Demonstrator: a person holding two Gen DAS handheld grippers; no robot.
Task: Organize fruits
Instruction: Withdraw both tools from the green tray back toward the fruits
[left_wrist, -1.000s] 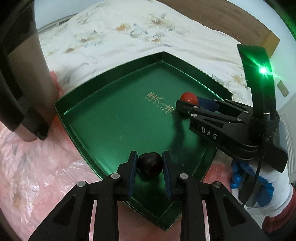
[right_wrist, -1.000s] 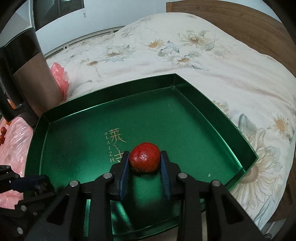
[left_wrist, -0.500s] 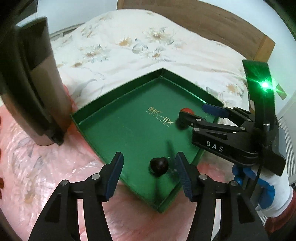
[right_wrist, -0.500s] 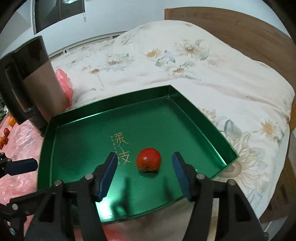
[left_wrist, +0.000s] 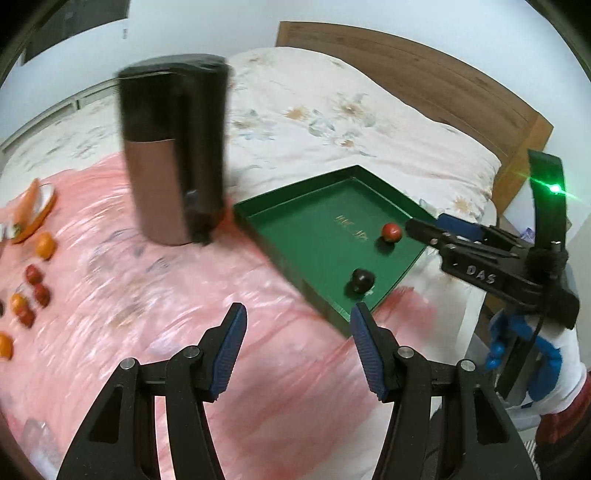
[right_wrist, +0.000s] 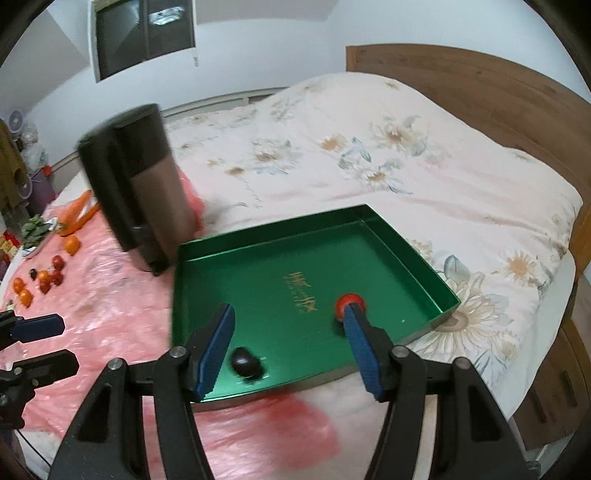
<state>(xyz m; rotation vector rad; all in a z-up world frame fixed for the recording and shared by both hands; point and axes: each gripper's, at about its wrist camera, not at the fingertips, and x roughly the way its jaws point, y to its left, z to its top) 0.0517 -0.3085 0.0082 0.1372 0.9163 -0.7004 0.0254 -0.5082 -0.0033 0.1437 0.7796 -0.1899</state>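
With both grippers, left (left_wrist: 297, 325) and right (right_wrist: 288, 325), gaping empty beside the green tray (left_wrist: 295, 254), we find loose fruits (left_wrist: 35, 291) far left, nearest our left hand.

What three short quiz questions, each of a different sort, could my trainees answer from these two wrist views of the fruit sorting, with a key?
1. True or false: the left gripper is clamped on the dark fruit.
2. Multiple choice: how many fruits lie in the green tray? A) none B) two C) five
3. Fill in: the loose fruits not yet sorted lie on the ____ plastic sheet.

Key
1. False: both it and the right gripper are open and empty.
2. B: the dark fruit and the red fruit.
3. Pink.
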